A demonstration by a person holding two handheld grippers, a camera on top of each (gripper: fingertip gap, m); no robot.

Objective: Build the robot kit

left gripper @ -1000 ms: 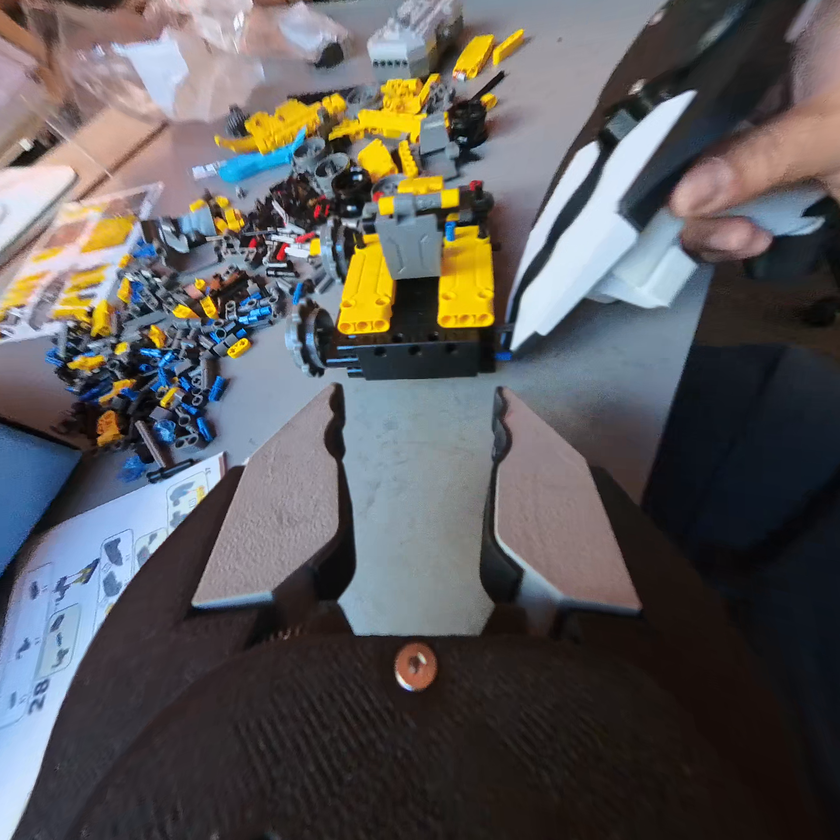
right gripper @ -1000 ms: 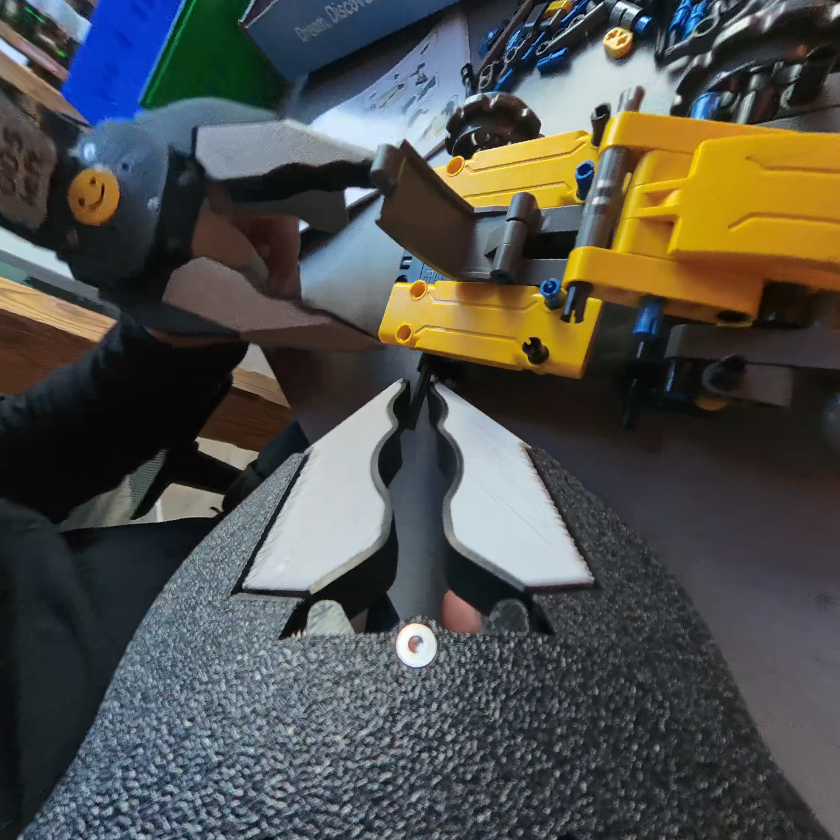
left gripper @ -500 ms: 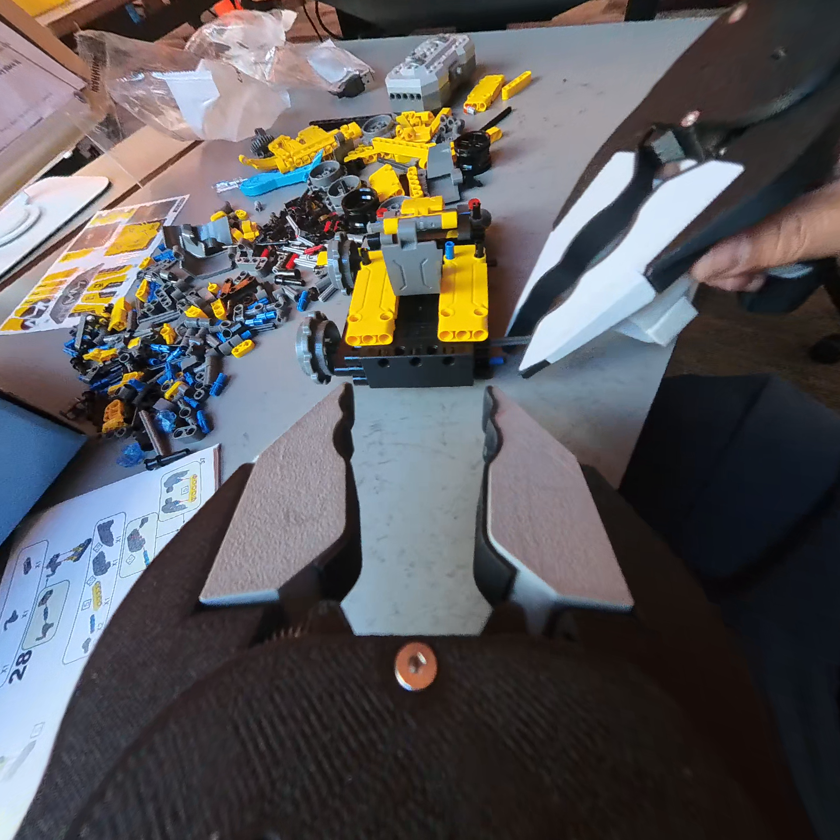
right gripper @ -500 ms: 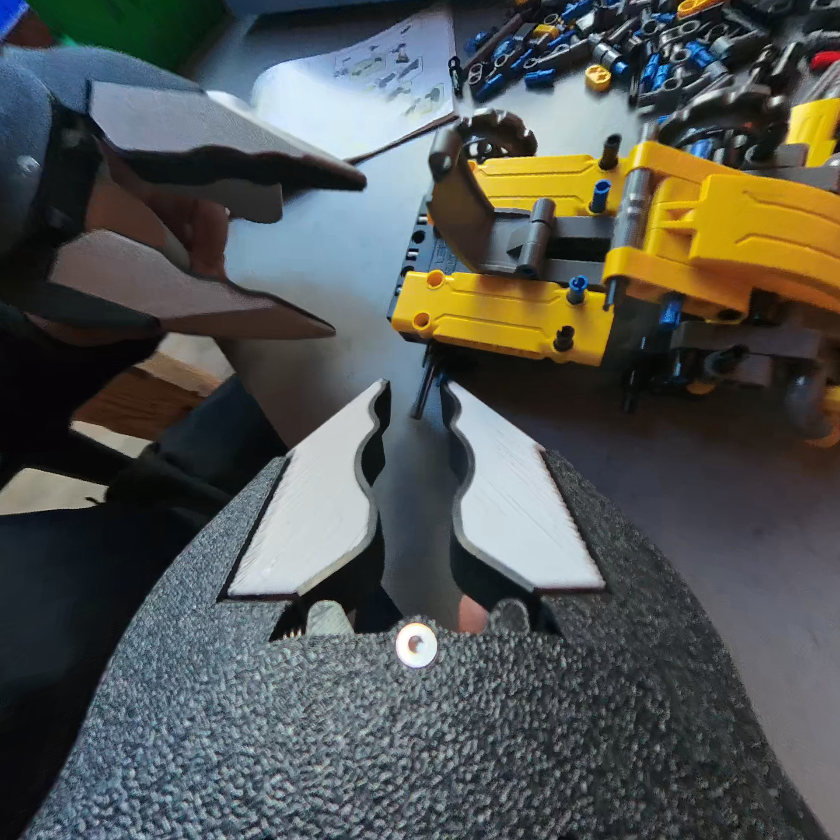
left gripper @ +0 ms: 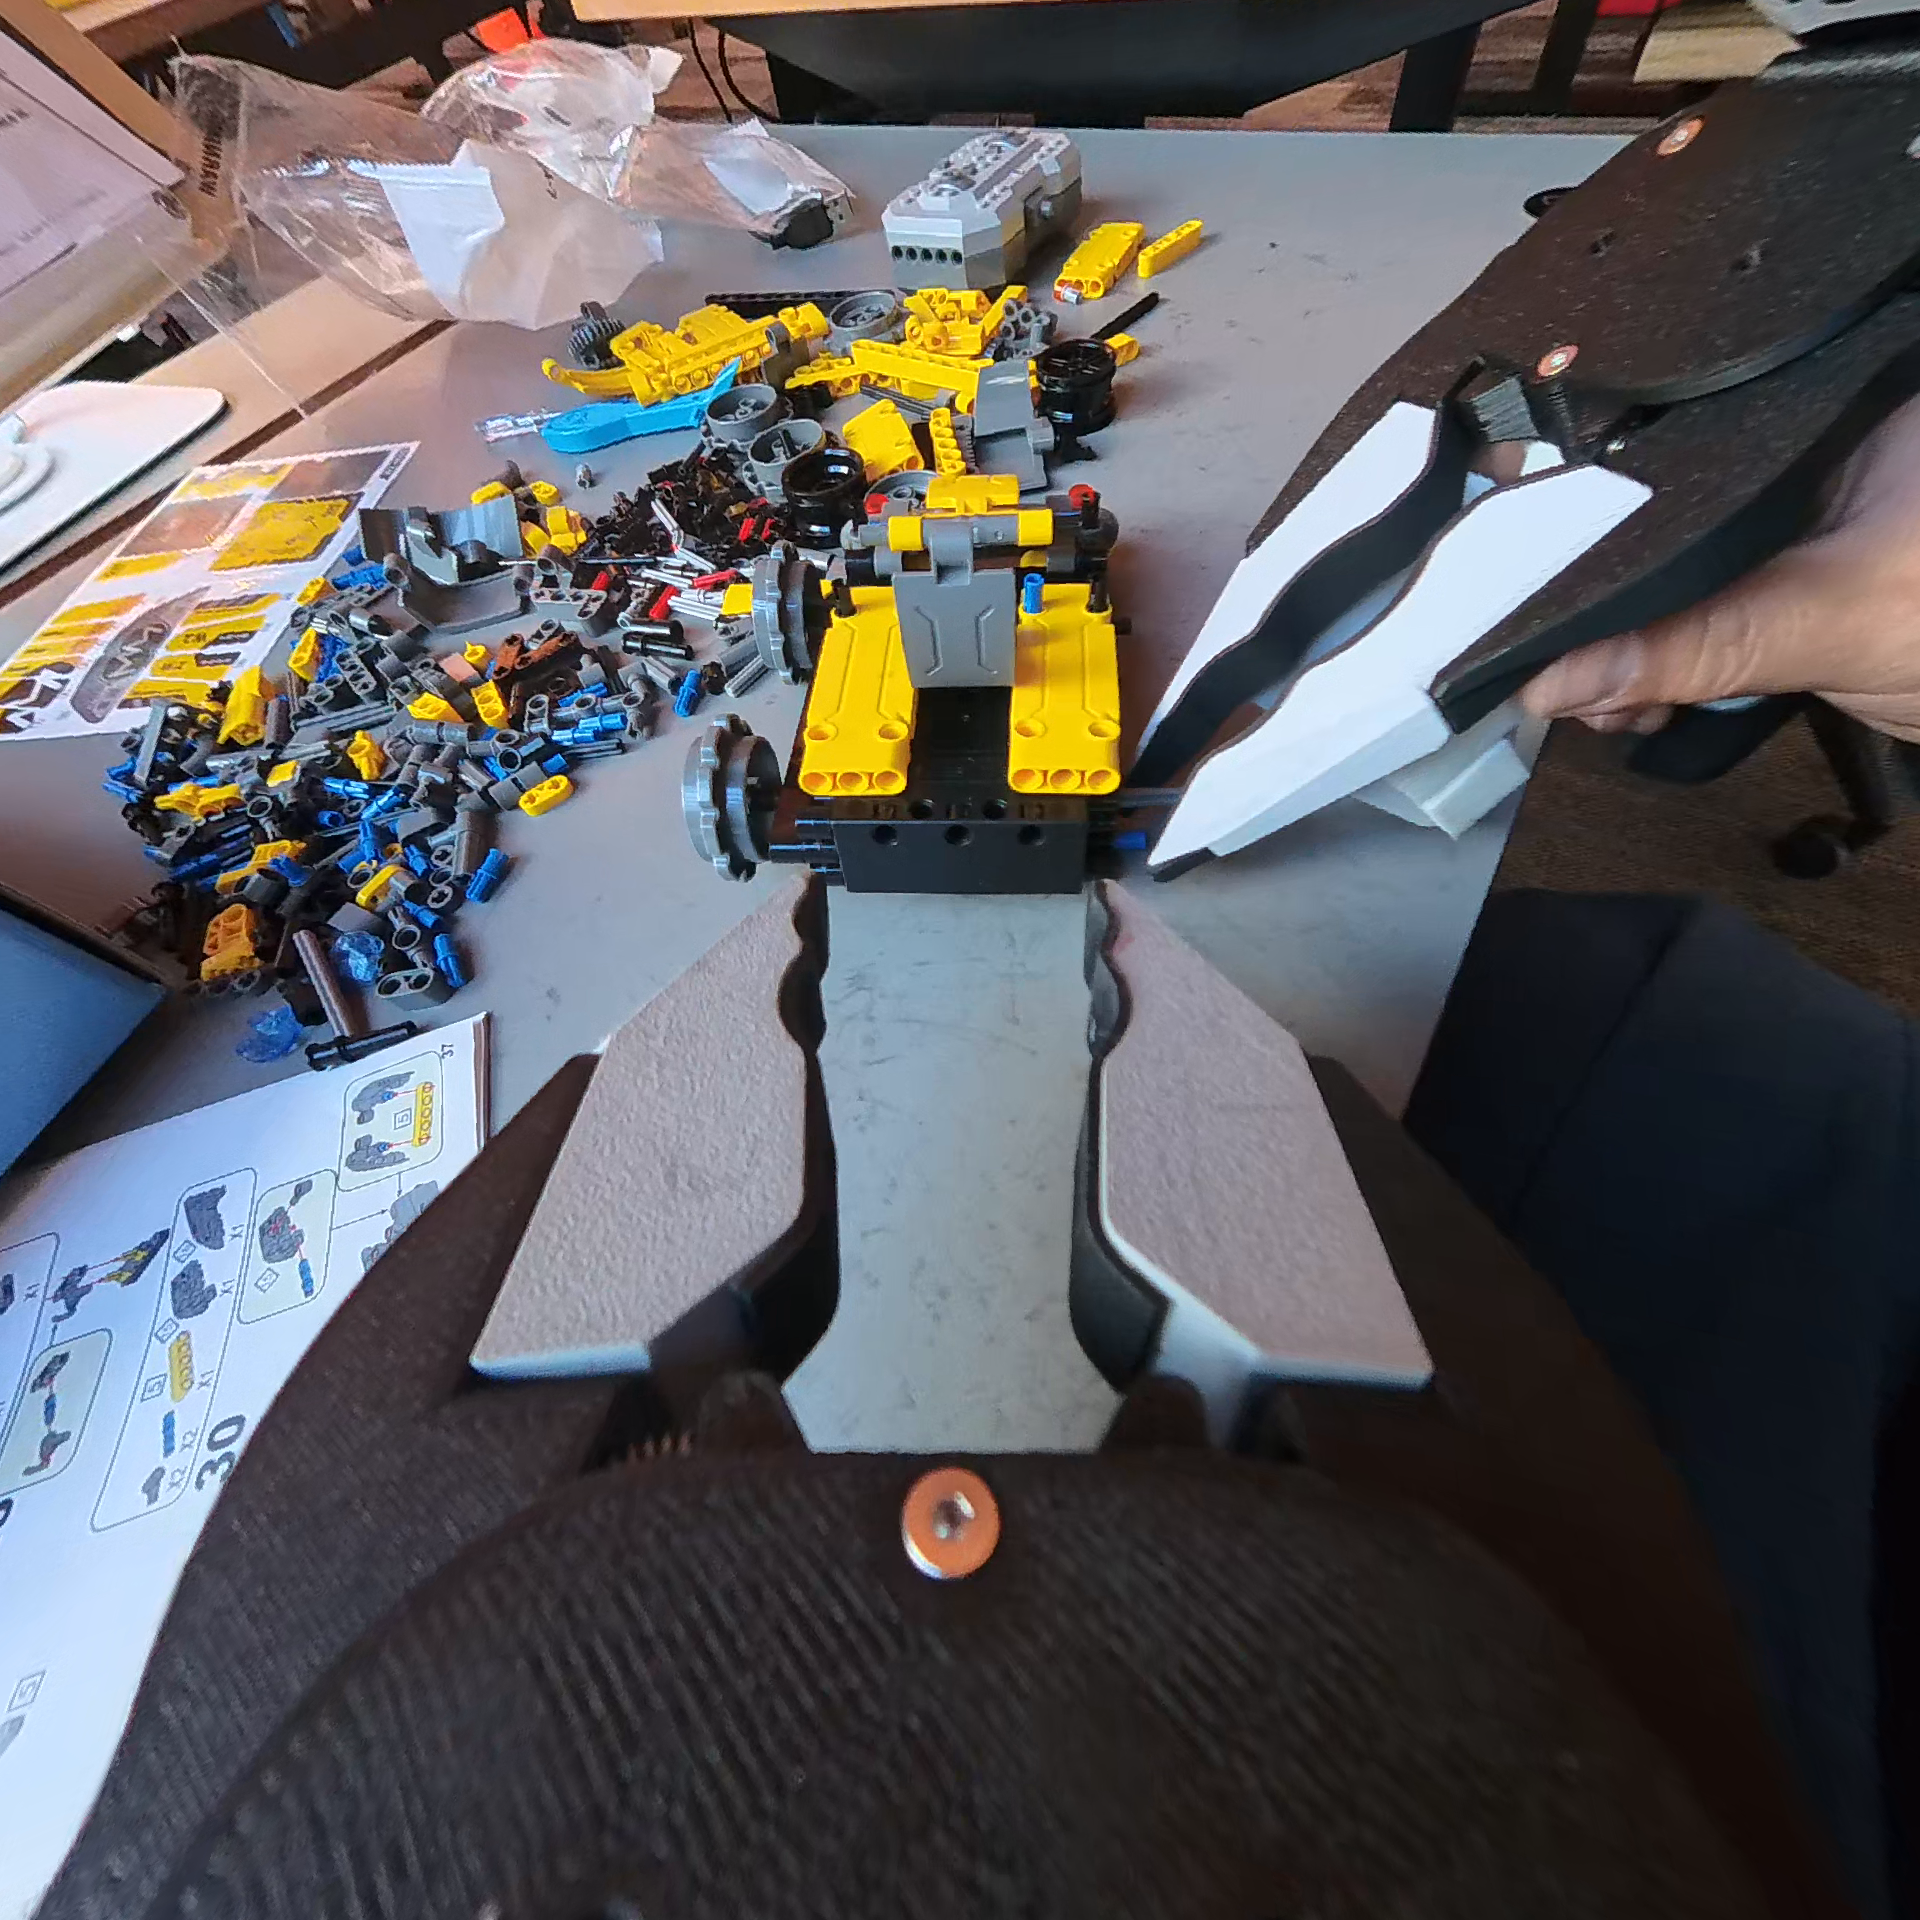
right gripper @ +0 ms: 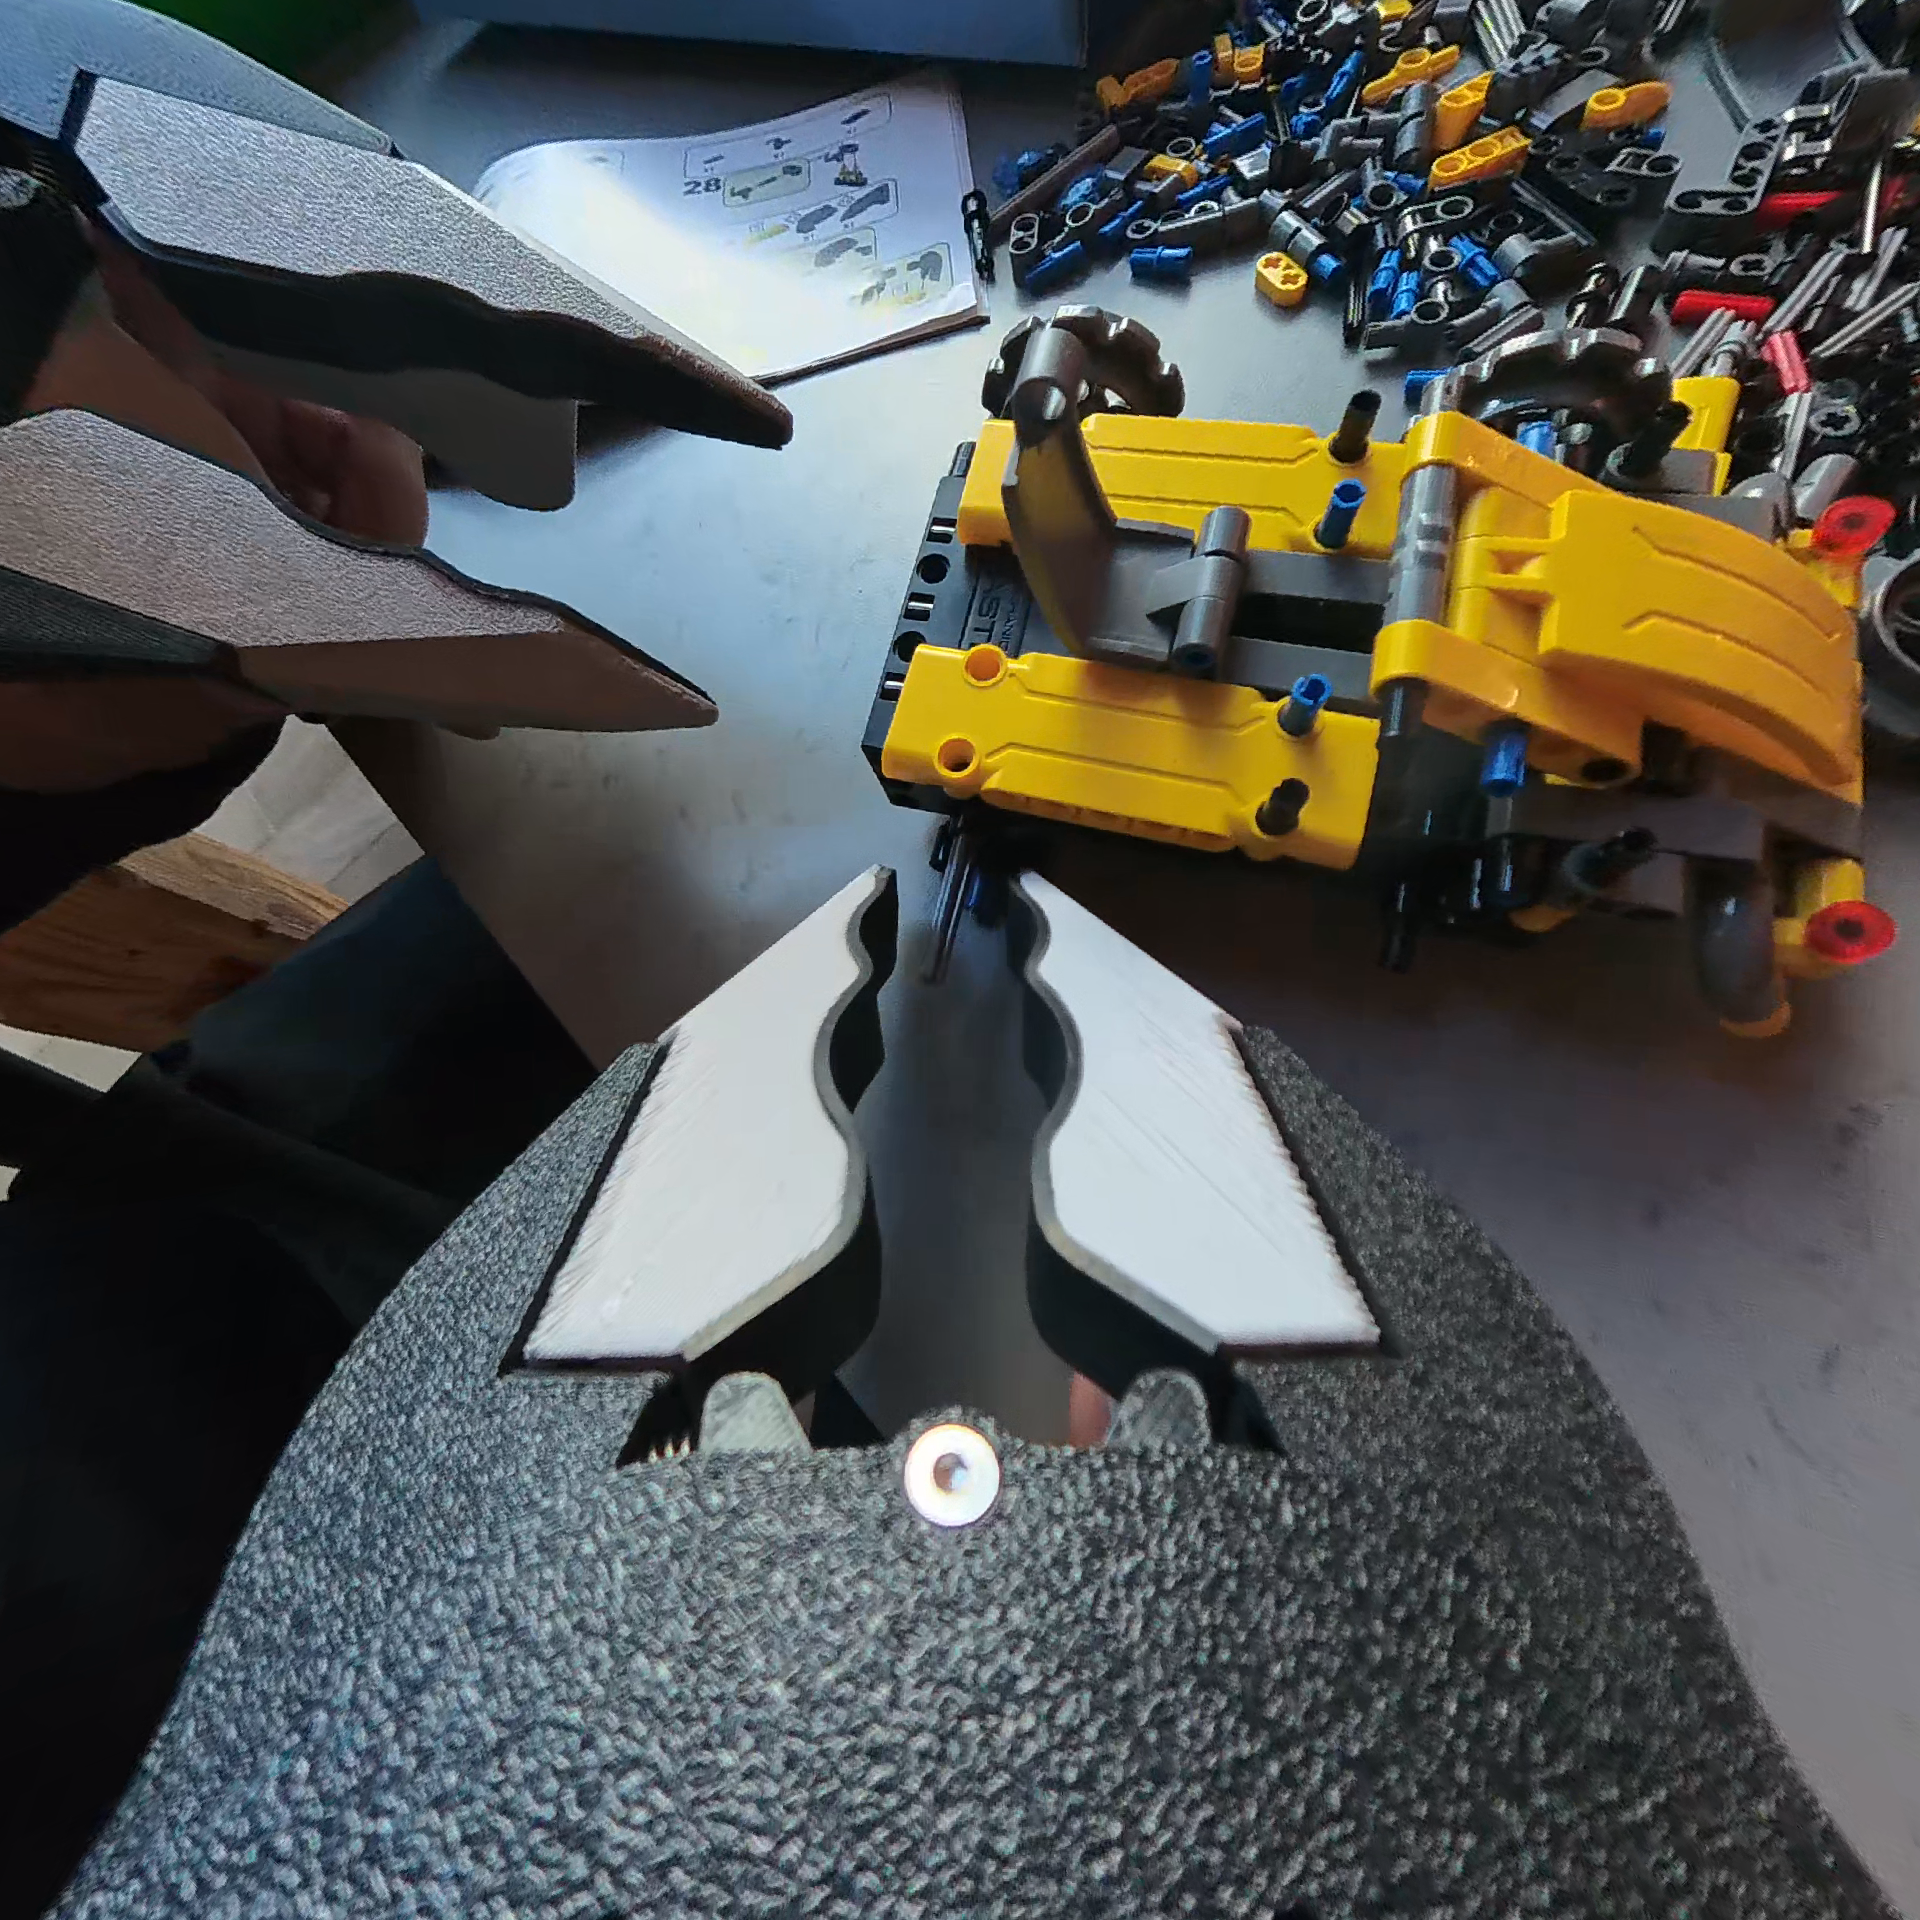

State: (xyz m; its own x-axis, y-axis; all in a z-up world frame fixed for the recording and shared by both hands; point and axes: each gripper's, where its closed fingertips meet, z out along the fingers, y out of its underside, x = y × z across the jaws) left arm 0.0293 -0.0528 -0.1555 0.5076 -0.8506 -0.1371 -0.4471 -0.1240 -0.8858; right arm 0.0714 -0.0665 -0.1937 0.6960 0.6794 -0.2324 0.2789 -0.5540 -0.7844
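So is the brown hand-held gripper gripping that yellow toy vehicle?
No, the left hand-held gripper is open, short of the yellow toy vehicle.

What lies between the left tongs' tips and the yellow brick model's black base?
Only a thin strip of bare grey table; the left wrist view shows the open left tongs just short of the black base of the model, not touching.

Glossy yellow plastic model [right gripper: 1351,665] on a matt, scuffed grey desk [left gripper: 1299,312]. Paper booklet [left gripper: 156,1351]; crinkled clear plastic bags [left gripper: 499,208]. Rough-textured fingers [left gripper: 665,1174]; grainy black gripper shell [right gripper: 935,1714].
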